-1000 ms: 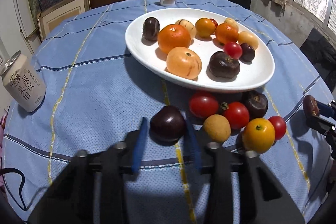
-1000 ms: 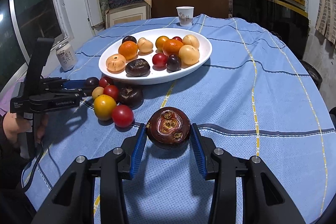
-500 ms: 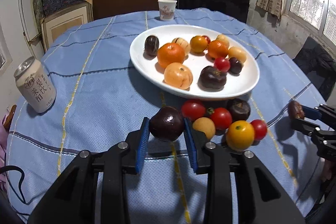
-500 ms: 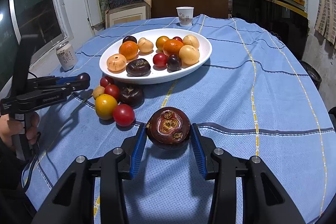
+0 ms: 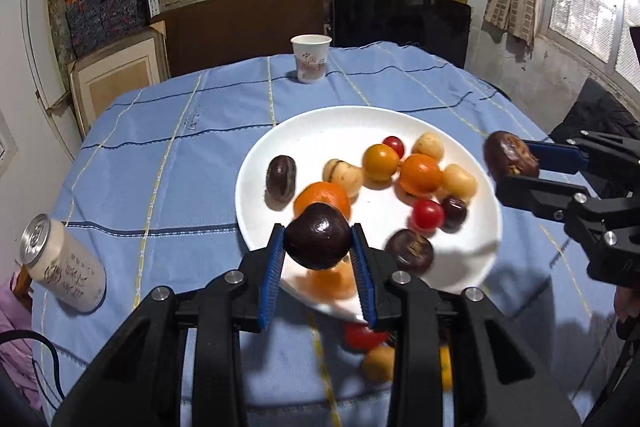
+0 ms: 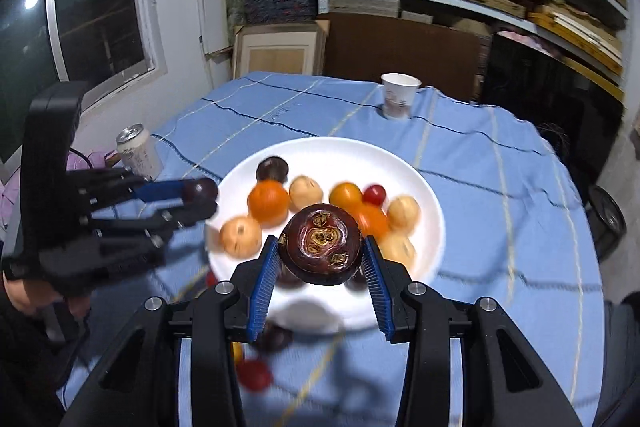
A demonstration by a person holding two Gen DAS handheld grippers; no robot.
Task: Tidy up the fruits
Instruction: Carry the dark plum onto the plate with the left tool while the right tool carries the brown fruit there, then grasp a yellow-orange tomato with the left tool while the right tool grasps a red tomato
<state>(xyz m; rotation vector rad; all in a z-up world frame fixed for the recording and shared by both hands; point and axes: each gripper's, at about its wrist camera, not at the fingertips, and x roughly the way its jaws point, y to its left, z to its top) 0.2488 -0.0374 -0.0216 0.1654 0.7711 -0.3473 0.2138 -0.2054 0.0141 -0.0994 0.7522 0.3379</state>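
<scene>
left gripper (image 5: 318, 259) clamped dark plum (image 5: 318, 241) | right gripper (image 6: 320, 263) held mangosteen (image 6: 322, 243) | both above white plate (image 5: 320, 123) | can (image 5: 64, 265), paper cup (image 5: 311, 58) apart on worktop (image 5: 160, 155)

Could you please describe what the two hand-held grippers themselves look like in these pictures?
Both look alike. The left hand-held gripper and right hand-held gripper have matte black, angular linkage frames with silver round bolt heads at the joints. Each finger ends in a blue ribbed pad. A thin black cable loops beside the left one.

Even indoor light, soft shadows on the tablecloth (image 5: 168, 187), motion-blurred fruit, fisheye-bent edges, dark corners
</scene>
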